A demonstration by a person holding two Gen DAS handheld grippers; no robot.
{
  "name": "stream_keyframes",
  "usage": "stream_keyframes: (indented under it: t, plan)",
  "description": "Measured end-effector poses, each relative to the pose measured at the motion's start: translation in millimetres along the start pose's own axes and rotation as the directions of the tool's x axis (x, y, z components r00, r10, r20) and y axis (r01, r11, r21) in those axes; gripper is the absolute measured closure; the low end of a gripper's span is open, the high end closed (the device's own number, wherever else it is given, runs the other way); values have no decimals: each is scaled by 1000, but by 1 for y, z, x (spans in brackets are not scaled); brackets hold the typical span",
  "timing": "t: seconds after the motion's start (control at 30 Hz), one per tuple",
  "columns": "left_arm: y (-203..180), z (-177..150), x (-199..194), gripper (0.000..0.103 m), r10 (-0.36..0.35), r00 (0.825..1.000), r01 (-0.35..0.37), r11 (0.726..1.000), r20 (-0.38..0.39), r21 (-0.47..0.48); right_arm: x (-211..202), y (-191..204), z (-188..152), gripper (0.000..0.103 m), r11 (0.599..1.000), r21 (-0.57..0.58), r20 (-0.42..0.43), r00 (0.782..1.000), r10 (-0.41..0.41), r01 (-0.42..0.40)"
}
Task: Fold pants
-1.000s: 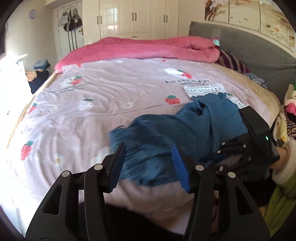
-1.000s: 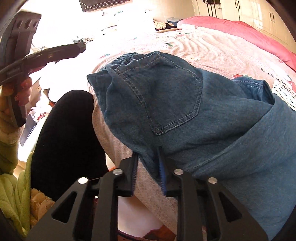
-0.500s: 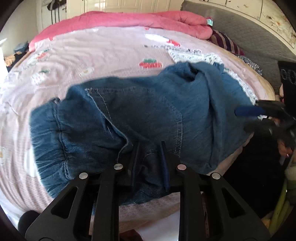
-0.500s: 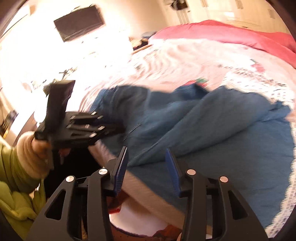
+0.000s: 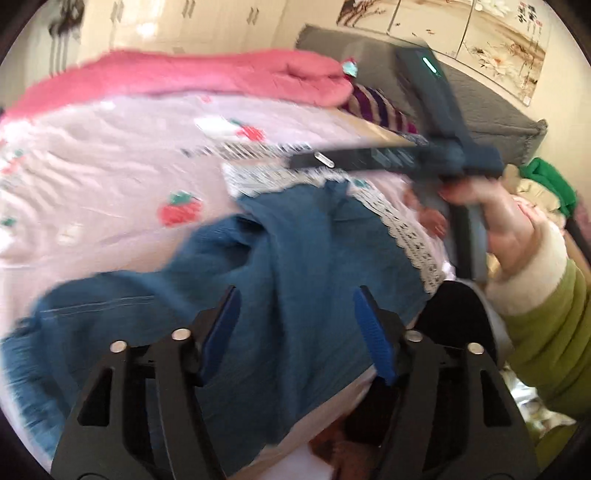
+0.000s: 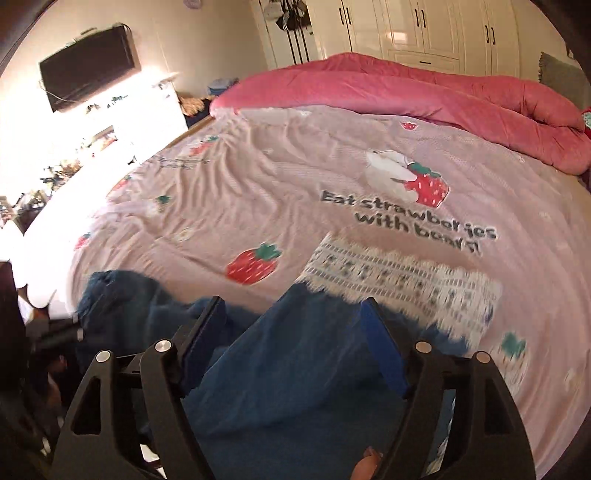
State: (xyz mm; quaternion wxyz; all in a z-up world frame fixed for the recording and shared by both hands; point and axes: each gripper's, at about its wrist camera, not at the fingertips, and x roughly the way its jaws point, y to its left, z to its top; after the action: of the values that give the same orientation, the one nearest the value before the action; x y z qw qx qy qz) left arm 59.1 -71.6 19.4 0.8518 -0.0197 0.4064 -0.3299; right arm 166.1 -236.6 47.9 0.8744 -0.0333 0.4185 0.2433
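The blue denim pants lie crumpled at the near edge of the bed, with a white lace-trimmed hem toward the right. My left gripper is open and empty just above the pants. The right gripper shows in the left wrist view, held high above the lace hem in a hand. In the right wrist view the right gripper is open and empty over the pants, and the lace hem lies just beyond it.
The bed has a pink strawberry-print sheet and a rolled pink quilt along its far side. A grey headboard stands at the right. A wall TV and white wardrobes lie beyond the bed.
My left gripper has let go of the pants and opened wide. My right gripper has opened wider and lifted up over the lace hem. The pants now lie loose on the bed.
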Motion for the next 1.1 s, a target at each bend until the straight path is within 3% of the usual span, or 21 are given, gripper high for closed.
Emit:
stream_keyframes:
  t: [0.13,0.2,0.3,0.5,0.57,0.6,0.63,0.7,0.87,1.1]
  plan:
    - [8,-5,37,65,-48,997,45,998,-63,-52,41,-3,25,27,995,-75,-86,994,-66,60]
    - [12,-11,46,82,-51,996,46,997,-79,-62,58,-1,30,27,991,-118,-126,989,-83,68]
    - [17,-17,55,98,-60,994,53,995,-87,-85,84,3,36,26,983,-164,-181,977,-114,84]
    - [17,-19,57,99,-71,994,64,994,-77,-88,119,9,49,29,970,-220,-261,952,-159,102]
    - [15,-19,59,99,-67,995,61,995,-77,-80,131,9,49,59,965,-241,-313,933,-179,104]
    - [13,-18,61,99,-62,995,56,996,-76,-72,134,10,49,82,964,-244,-331,925,-184,105]
    - [12,-19,62,99,-60,995,55,996,-76,-71,134,8,48,86,966,-240,-342,923,-176,96]
    - [15,-19,64,99,-61,995,56,996,-76,-71,123,5,48,95,972,-220,-320,935,-154,85]
    - [11,-20,65,99,-47,996,43,998,-72,-50,45,-24,38,96,997,-61,-150,987,-53,45]
    - [5,-23,54,100,-32,997,31,999,-65,-12,-69,-66,-17,96,990,140,36,999,-23,18]
